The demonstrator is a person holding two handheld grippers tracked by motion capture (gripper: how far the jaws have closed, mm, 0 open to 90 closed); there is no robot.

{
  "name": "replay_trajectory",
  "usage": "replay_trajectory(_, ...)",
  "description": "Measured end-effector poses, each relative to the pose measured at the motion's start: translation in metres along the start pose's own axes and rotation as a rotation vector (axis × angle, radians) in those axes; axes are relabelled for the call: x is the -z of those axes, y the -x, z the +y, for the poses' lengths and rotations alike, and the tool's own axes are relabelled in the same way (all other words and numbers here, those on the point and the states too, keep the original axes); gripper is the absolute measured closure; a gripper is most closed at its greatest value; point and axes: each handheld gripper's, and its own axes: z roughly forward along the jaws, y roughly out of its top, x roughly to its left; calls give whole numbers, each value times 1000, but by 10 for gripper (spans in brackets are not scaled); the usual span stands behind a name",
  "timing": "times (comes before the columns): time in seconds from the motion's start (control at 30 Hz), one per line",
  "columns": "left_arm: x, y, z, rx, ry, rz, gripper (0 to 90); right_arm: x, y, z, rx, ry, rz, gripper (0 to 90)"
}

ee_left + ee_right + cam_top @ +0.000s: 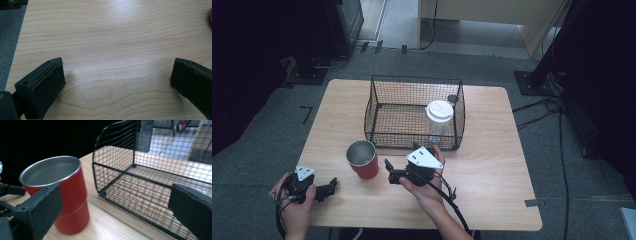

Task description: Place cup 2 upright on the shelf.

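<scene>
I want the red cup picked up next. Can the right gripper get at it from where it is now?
Probably yes. The right gripper is open, jaws wide apart, close beside the red cup, which stands upright on the table in front of the wire basket. Nothing lies between them; the left gripper sits apart.

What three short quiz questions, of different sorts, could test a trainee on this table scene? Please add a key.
1. True or false: the red cup stands inside the wire basket.
2. Which item is inside the basket? A) a white lidded cup B) a spoon C) a plate
3. Fill in: the right gripper is ___, with nothing between its jaws.

Key:
1. False. The red cup stands upright on the table, in front of the basket.
2. A. The white lidded cup stands at the basket's right side.
3. Open. The left gripper is open too, over bare wood.
</scene>
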Motion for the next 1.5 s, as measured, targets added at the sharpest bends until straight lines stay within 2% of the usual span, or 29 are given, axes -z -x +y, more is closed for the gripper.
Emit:
replay_trajectory(0.57, 0, 0, 0, -1, -1, 0, 1, -13, -30, -8, 15, -12, 98, 0)
replay_trajectory(0.97, 0, 0, 0, -1, -1, 0, 1, -38, -51, -9, 35, -44, 153, 0)
replay_trajectory(1.2, 0, 0, 0, 0, -1, 0, 1, -57, -64, -12, 44, -72, 164, 0)
replay_trajectory(1.5, 0, 0, 0, 1, 0, 0, 1, -76, -70, -12, 41, -92, 145, 0)
